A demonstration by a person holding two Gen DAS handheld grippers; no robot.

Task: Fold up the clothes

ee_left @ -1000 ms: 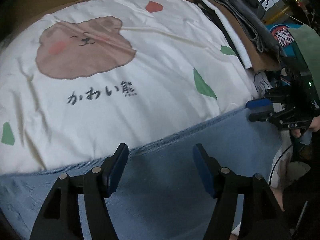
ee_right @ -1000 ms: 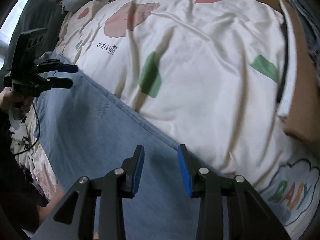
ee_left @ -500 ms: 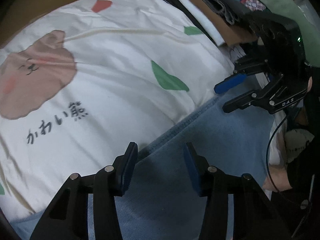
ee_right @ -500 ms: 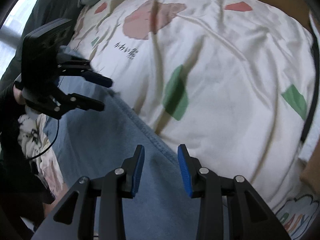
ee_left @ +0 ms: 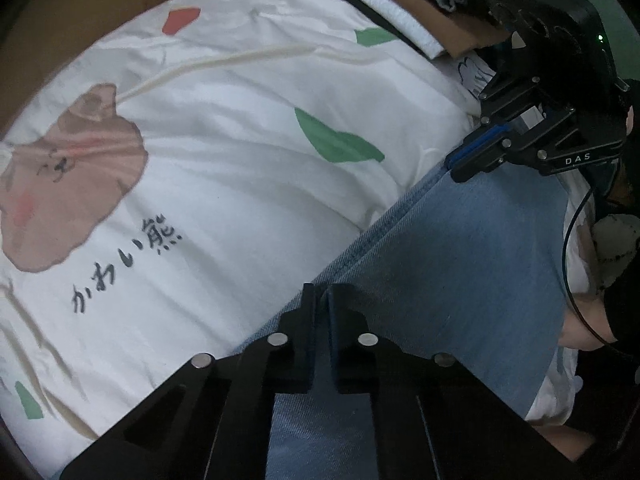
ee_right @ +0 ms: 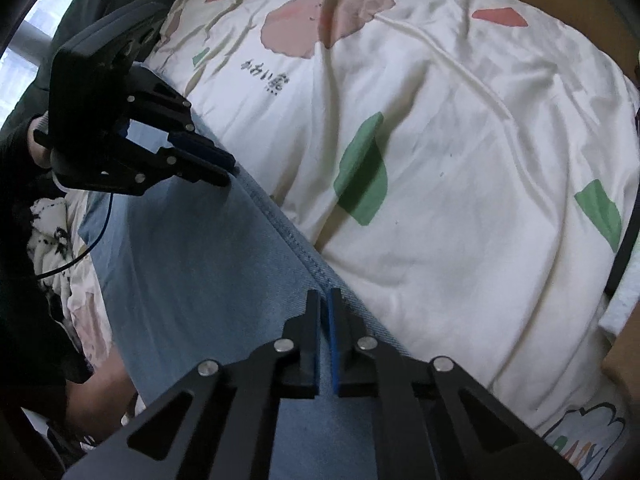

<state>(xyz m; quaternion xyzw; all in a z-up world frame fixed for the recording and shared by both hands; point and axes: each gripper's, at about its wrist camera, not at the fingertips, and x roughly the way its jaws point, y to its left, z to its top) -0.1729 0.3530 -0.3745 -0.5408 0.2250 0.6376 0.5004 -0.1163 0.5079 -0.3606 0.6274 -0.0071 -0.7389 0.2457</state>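
A blue denim garment (ee_left: pixel 460 264) is laid flat on a white printed quilt (ee_left: pixel 240 152). The left gripper (ee_left: pixel 319 296) is pinched shut on the garment's stitched edge. The right gripper (ee_right: pixel 325 300) is likewise clamped on the same edge, further along it. Folded clothes (ee_left: pixel 400 12) are stacked beside the quilt.

a white cartoon-print quilt (ee_right: pixel 460 168) covers the bed; daylight enters a window (ee_right: pixel 24 44) beyond.

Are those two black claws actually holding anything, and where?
Yes. The left gripper and right gripper are each pinched shut on the stitched edge of the blue denim garment, at separate spots.
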